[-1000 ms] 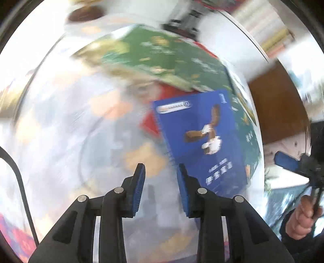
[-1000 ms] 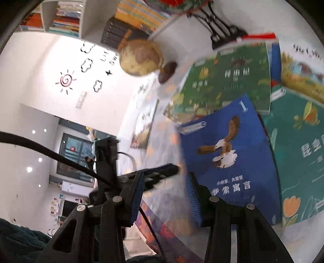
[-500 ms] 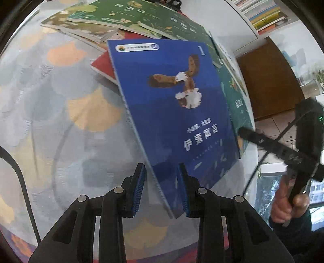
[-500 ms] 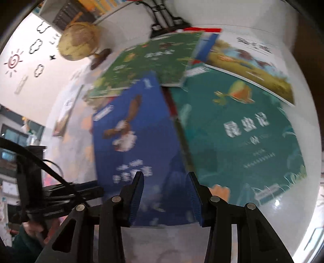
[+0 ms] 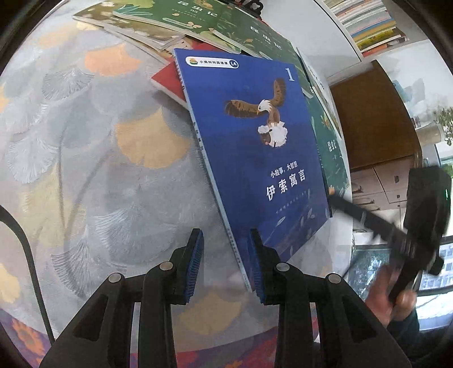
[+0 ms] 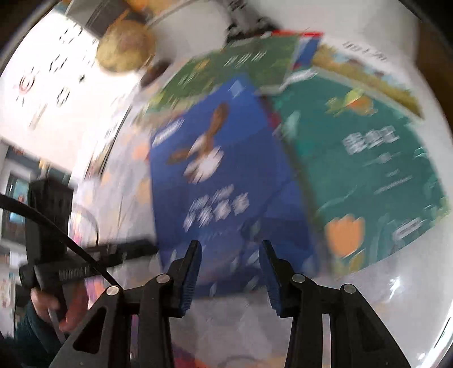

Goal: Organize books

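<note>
Your left gripper (image 5: 225, 261) points down at the near left corner of the blue book (image 5: 254, 147), the one with the eagle on its cover. Its jaws stand apart and grip nothing: the book's spine edge runs down into the gap between them, close against the inner pad of the right-hand finger, but whether it touches that pad you cannot tell from this view. The left-hand finger sits clear over the leaf-patterned tablecloth (image 5: 99, 158).

The blue book lies flat and face up on top of the scattered pile. It overlaps a red book (image 5: 170, 85) at its far left corner, and green books (image 5: 175, 17) fan out behind it. A teal book (image 5: 331, 153) lies just beside it on the right, partly tucked under its edge.

Your right gripper (image 6: 230, 271) hovers over the near edge of the same blue book (image 6: 226, 181). Its jaws are also released, with the cover showing in the gap and no pad pressing on it. This view is heavily blurred. The teal book (image 6: 368, 175) fills the right side, and a globe (image 6: 126, 46) stands at the far end of the table.

From the left camera, your right hand (image 5: 388, 300) shows at the lower right, holding the other tool's handle.
</note>
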The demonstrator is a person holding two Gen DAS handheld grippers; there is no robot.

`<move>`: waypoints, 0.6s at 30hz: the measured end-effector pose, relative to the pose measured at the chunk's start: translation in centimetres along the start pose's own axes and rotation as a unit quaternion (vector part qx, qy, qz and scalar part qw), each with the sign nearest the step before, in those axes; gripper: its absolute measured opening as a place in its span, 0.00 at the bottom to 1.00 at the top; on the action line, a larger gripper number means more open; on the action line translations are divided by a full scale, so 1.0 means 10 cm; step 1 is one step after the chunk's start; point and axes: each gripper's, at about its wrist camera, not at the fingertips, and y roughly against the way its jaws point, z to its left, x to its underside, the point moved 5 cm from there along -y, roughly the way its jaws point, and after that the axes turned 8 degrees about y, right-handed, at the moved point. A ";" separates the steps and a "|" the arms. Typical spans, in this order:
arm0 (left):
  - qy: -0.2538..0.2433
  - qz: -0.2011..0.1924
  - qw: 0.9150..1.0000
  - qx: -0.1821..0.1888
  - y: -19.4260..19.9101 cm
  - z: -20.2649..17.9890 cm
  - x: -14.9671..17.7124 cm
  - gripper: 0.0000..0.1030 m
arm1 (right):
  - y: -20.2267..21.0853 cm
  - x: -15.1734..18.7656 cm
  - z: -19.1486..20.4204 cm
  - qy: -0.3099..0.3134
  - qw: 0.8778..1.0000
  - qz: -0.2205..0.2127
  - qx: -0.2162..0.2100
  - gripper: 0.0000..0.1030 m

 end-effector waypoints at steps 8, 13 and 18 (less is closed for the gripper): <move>-0.008 0.005 1.000 0.009 -0.02 -0.01 0.04 0.29 | -0.14 -0.28 -0.35 -0.020 0.999 0.001 0.033 0.51; 0.007 0.007 1.000 0.028 -0.02 0.04 0.03 0.29 | -0.30 -0.15 -0.07 0.016 0.999 0.023 0.034 0.54; 0.021 0.007 0.999 0.041 0.02 0.13 0.02 0.30 | -0.27 0.01 0.02 0.018 0.999 0.030 0.015 0.54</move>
